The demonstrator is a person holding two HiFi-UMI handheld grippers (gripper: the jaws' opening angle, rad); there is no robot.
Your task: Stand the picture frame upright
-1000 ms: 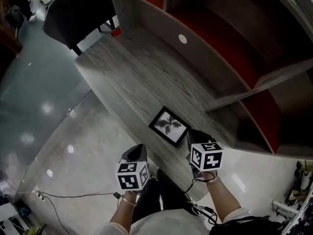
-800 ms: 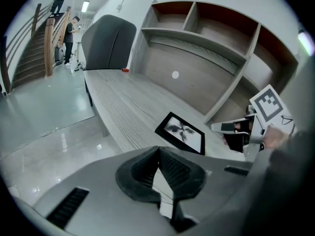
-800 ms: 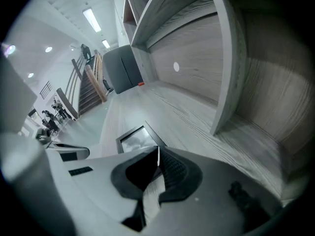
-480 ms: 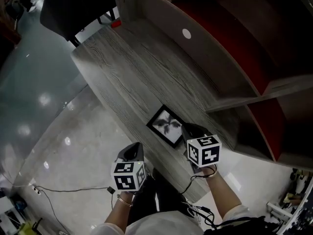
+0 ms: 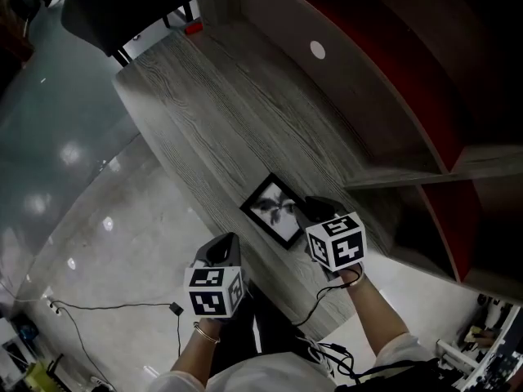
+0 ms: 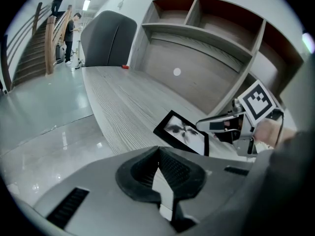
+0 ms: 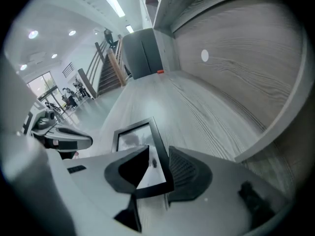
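Frame [image 5: 274, 211] lies flat, picture side up, on the grey desk [image 5: 212, 113], close to the desk's front edge, lower centre of the head view. Black border, pale print with a dark blot.

Right gripper [image 5: 315, 212] sits at the frame's right end. In the right gripper view its jaws stand apart over the frame [image 7: 138, 136], with the black border running up between them [image 7: 158, 151]. No clamp seen; the frame is not lifted.

Left gripper [image 5: 221, 247] is off the desk, over the floor [image 5: 73, 186], lower left of the frame and apart from it. Jaws meet at the tips [image 6: 158, 151], nothing between them. Its view shows the frame [image 6: 184, 133] ahead, with the right gripper [image 6: 221, 124] just beyond.

Shelf unit [image 5: 368, 80] with red backing rises behind the desk, upper right. White disc [image 5: 317, 50] on its back panel. Dark chair [image 5: 122, 6] at the desk's far end, upper left; small red item [image 5: 193, 28] beside it. Cable [image 5: 114, 305] trails across the floor, lower left.
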